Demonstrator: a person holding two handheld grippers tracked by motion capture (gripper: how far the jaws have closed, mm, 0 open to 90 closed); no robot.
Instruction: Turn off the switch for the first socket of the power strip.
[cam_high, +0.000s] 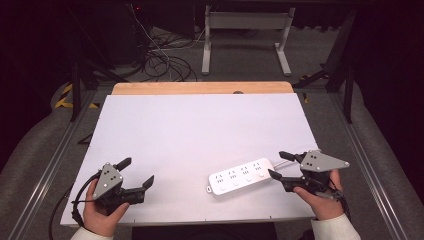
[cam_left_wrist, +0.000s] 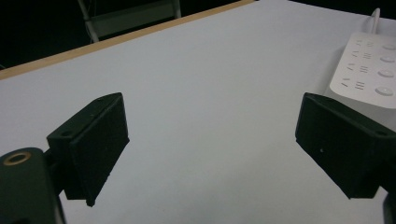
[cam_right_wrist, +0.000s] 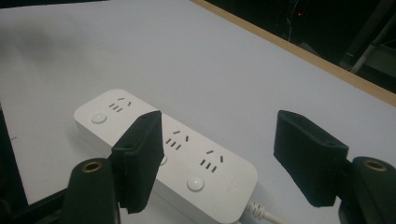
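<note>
Both hands (cam_high: 102, 212) low, jaws apart

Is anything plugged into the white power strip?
No. The power strip lies flat on the table, and every socket that shows is bare. One socket sits behind a jaw in the right gripper view.

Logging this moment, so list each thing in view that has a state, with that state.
Power strip: lying flat on the white table, sockets up, nothing plugged in, not gripped.
Left gripper: open, holding nothing, apart from the strip.
Right gripper: open, jaws at the strip's cable end, not closed on it.
</note>
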